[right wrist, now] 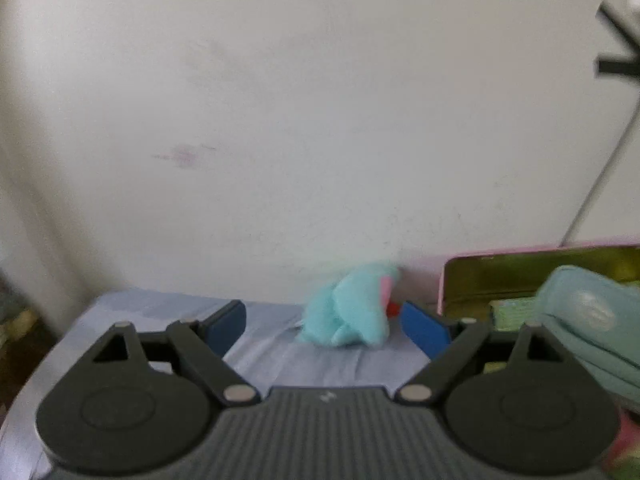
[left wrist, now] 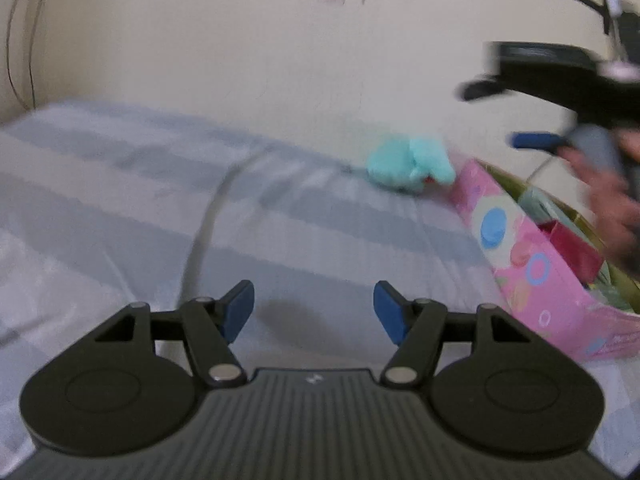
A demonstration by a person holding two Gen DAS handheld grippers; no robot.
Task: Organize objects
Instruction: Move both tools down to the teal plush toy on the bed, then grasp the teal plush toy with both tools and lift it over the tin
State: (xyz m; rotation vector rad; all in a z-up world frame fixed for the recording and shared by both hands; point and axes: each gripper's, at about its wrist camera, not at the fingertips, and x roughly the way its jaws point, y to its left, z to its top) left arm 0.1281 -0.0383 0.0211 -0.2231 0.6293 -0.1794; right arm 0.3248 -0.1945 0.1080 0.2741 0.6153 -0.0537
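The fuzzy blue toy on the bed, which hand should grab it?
Probably the right. The right gripper points at the blue plush toy, open and empty; the left gripper faces bare sheet.

I saw a fluffy turquoise plush toy (right wrist: 348, 312) on matt striped cloth bedding (left wrist: 160, 208), beside a glossy pink printed tin (left wrist: 516, 256) with a shiny gold metal lining (right wrist: 520, 276).

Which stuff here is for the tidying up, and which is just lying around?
For the tidying:
- turquoise plush toy, on the bed beside the box
- pink box with things already inside
- light green pouch in the box
- right gripper, fingers open towards the toy

Just there:
- striped bedsheet
- wall
- white cable
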